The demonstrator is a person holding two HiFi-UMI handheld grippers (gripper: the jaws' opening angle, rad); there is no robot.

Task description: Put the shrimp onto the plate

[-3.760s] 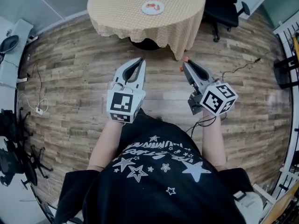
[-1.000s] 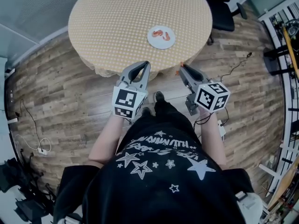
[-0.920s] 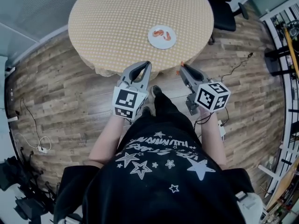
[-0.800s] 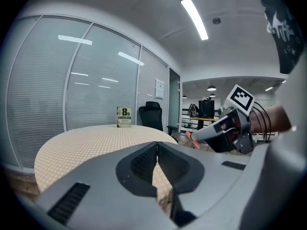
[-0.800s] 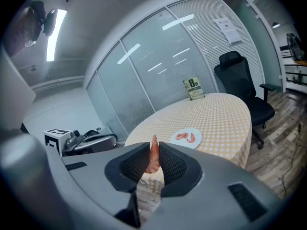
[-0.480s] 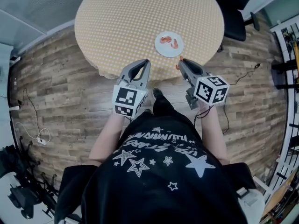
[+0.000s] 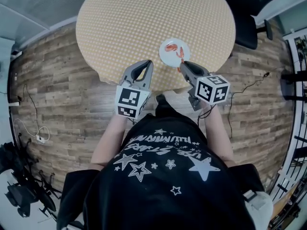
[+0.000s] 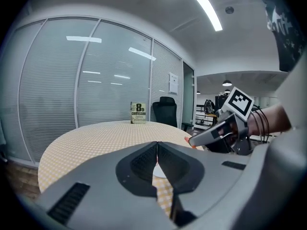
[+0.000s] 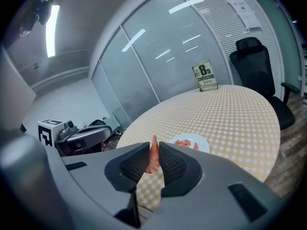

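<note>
A white plate (image 7: 169,55) with shrimp (image 7: 170,47) on it lies near the near right edge of the round table (image 7: 124,18). My right gripper (image 7: 182,64) is shut on an orange shrimp (image 9: 153,158), its tip right at the plate's near edge. In the right gripper view the plate (image 9: 197,140) lies just beyond the jaws. My left gripper (image 7: 145,63) hovers at the table's near edge, left of the plate, shut with nothing between its jaws (image 8: 157,146). The left gripper view shows the right gripper (image 8: 217,133) close by.
The table wears a yellow checked cloth. A small standing card (image 9: 205,77) marked "8th" sits at its far side. A black office chair (image 7: 249,13) stands behind the table on the right. Wood floor (image 7: 53,95) surrounds it, and cables (image 7: 29,128) lie at the left.
The person has walked up to the table; it and the plate have come nearer in view. Both grippers now reach the table's edge, the right one at the plate.
</note>
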